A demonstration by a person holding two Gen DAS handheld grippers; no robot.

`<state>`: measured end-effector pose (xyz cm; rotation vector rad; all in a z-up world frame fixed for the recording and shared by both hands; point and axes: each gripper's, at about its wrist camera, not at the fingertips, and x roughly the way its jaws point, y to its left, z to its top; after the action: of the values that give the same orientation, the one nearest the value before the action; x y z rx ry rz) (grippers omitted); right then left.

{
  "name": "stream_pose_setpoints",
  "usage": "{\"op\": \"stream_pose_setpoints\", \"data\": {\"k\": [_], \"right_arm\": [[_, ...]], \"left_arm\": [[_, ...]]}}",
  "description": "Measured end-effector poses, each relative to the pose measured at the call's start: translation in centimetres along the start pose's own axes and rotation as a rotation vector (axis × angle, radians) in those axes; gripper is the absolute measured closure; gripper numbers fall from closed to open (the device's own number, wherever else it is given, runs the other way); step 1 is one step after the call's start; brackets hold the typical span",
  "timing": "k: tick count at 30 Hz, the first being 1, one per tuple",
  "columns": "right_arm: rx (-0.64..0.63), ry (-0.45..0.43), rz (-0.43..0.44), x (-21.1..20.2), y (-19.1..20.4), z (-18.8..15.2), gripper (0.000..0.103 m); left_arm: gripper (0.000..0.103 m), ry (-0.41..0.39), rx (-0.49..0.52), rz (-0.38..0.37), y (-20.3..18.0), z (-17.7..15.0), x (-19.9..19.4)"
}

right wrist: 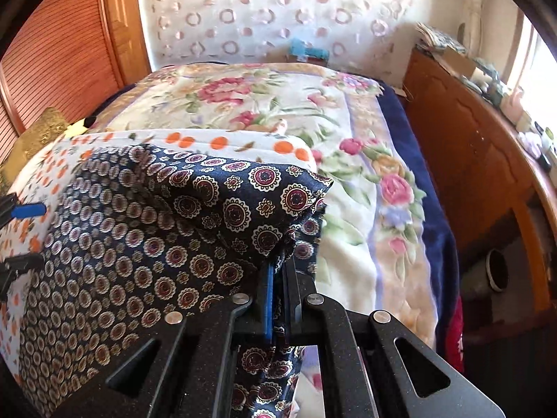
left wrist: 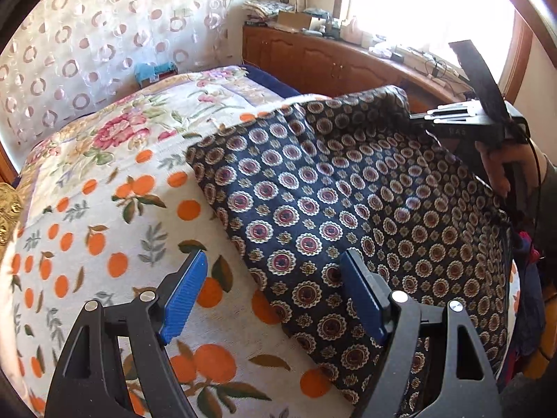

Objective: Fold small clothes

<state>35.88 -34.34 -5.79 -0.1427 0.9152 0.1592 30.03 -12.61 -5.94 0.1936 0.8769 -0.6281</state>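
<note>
A dark navy garment with round medallion print [left wrist: 348, 209] lies spread on the bed over an orange-fruit print cloth [left wrist: 104, 244]. My left gripper [left wrist: 275, 278] is open with blue pads, hovering over the garment's left edge, holding nothing. My right gripper [right wrist: 278, 278] is shut on the garment's right edge [right wrist: 243, 202] and lifts it so a fold of fabric rises above the flat part. In the left wrist view the right gripper [left wrist: 417, 116] shows at the far right edge of the garment, held by a hand. The left gripper's fingers [right wrist: 28, 210] show at the left of the right wrist view.
A floral blanket [right wrist: 278, 104] covers the bed beyond the fruit cloth. A wooden cabinet [left wrist: 330, 59] with clutter on top runs along the window side. A wooden slatted door [right wrist: 52, 52] stands at the left. A patterned curtain [left wrist: 87, 35] hangs behind the bed.
</note>
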Motion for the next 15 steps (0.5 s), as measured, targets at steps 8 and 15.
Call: {"op": "stream_pose_setpoints", "data": {"k": [8,15], "right_arm": [[0.057,-0.033,-0.091,-0.9,-1.8,-0.2,0.049],[0.043,-0.045,-0.042,-4.6,0.2,-4.9,0.048]], "left_arm": [[0.024,0.036,0.004,0.018,0.0,-0.9,0.9],[0.022,0.024,0.050,0.055,-1.1,-1.6,0.9]]}}
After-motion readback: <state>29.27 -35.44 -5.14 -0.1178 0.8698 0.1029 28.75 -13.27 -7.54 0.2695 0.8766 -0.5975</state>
